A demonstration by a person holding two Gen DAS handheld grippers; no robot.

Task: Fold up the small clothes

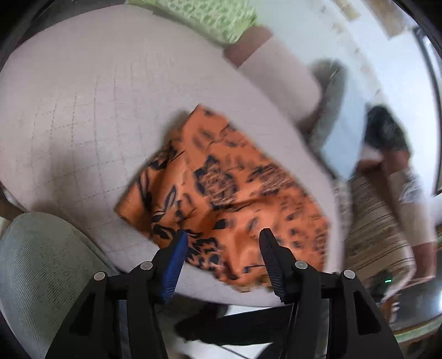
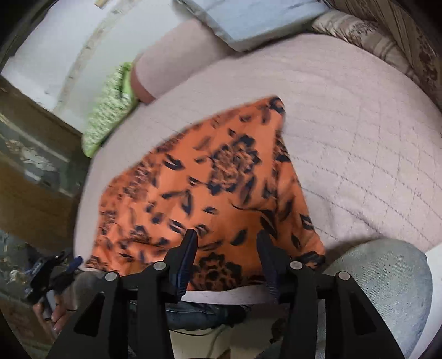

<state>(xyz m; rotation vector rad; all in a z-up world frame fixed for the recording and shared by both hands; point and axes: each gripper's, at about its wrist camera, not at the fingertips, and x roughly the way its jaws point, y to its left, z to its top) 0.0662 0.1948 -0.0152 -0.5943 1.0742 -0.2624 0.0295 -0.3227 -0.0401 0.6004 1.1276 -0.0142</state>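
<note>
An orange cloth with a dark flower print [image 1: 221, 187] lies spread flat on a pale quilted bed [image 1: 83, 116], reaching the near edge. My left gripper [image 1: 223, 240] hovers above its near part, jaws apart, nothing pinched between them. In the right wrist view the same orange cloth [image 2: 204, 187] lies on the bed [image 2: 359, 138]. My right gripper [image 2: 226, 240] stands open over the cloth's near hem, and the fabric lies loose below its fingers. The left gripper [image 2: 55, 270] shows at the lower left of that view, held by a hand.
A green patterned pillow [image 1: 210, 16] and a pink bolster [image 1: 279, 74] lie at the head of the bed. A grey cushion [image 1: 41, 270] sits at the near corner. A person [image 1: 400, 176] stands beside the bed. A wooden cabinet [image 2: 30, 154] stands by the bedside.
</note>
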